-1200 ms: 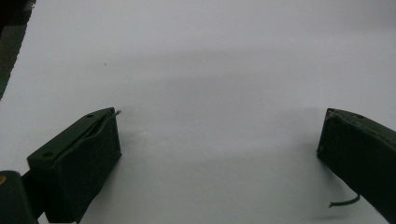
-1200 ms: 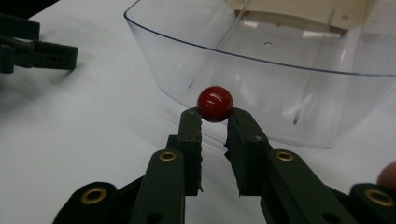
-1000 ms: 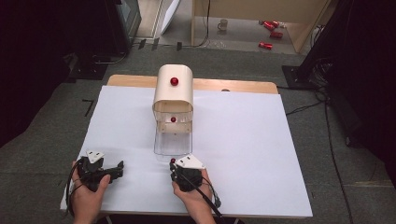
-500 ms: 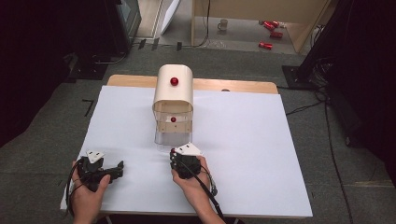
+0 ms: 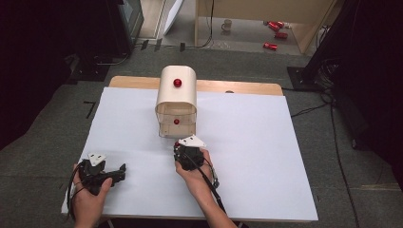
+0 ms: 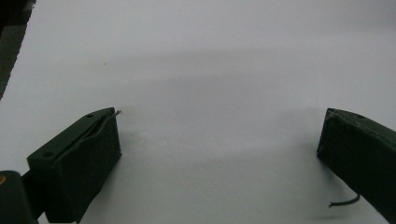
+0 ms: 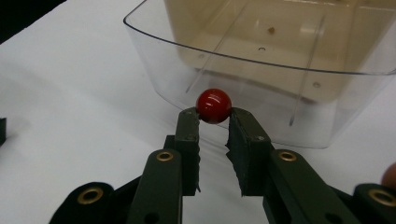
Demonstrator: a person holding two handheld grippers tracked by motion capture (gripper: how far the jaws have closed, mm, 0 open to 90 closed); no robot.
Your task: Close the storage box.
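While the left tool (image 5: 119, 169) rests low on the white surface (image 5: 266, 156) near its front-left corner, its jaws are spread wide w/ nothing but bare sheet between them, as the left tool view shows. It points toward the right tool (image 5: 183, 145), which sits well apart from it, farther in & nearer the middle.

The right tool is gripped in the person's right hand (image 5: 192, 168), cable trailing back along the forearm. In the right tool view its jaws are nearly together, tips pinching a red knob (image 7: 213, 105) from both sides. The knob sits on the front wall of a clear drawer (image 7: 261, 70), just ahead of the tips. Drawer looks pulled part-way out; can't tell how far. Inside it, beyond the knob: a tan floor w/ a few small specks.

Farther ahead of the right tool, high view, the drawer runs into a cream box (image 5: 176, 95) w/ rounded top. A 2nd red knob (image 5: 177, 121) sits on the box front above the drawer, a 3rd knob (image 5: 177, 82) on top. Beyond the box, the surface's bare wooden edge (image 5: 247, 87).
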